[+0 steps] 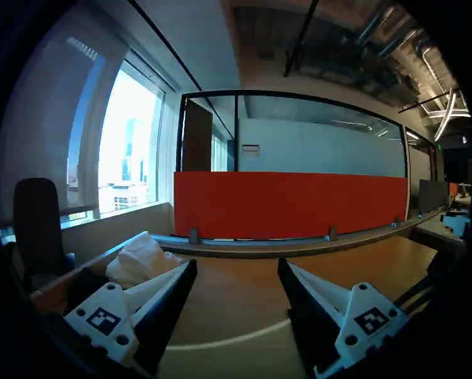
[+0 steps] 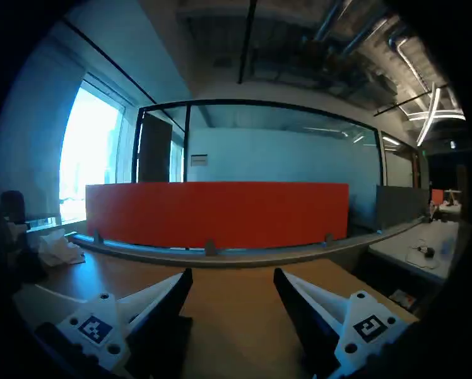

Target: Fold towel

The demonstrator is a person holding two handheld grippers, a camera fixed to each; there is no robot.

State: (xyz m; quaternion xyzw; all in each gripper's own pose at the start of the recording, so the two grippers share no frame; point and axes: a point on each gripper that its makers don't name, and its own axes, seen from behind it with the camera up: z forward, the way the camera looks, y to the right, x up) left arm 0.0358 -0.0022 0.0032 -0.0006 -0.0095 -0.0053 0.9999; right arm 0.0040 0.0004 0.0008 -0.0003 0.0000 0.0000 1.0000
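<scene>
A crumpled white towel [image 1: 141, 258] lies in a heap at the left of the wooden table [image 1: 248, 297], just beyond my left gripper's left finger. My left gripper [image 1: 237, 266] is open with nothing between its fingers, held low over the tabletop. In the right gripper view the same white towel [image 2: 58, 247] sits far off at the left edge of the table [image 2: 236, 303]. My right gripper [image 2: 231, 276] is open too, holding nothing, and points across the table at the divider.
An orange divider panel [image 1: 286, 203] runs along the table's far edge, with a glass wall behind it. A dark chair [image 1: 37, 221] stands by the bright window at left. Another desk [image 2: 425, 249] with cables lies to the right.
</scene>
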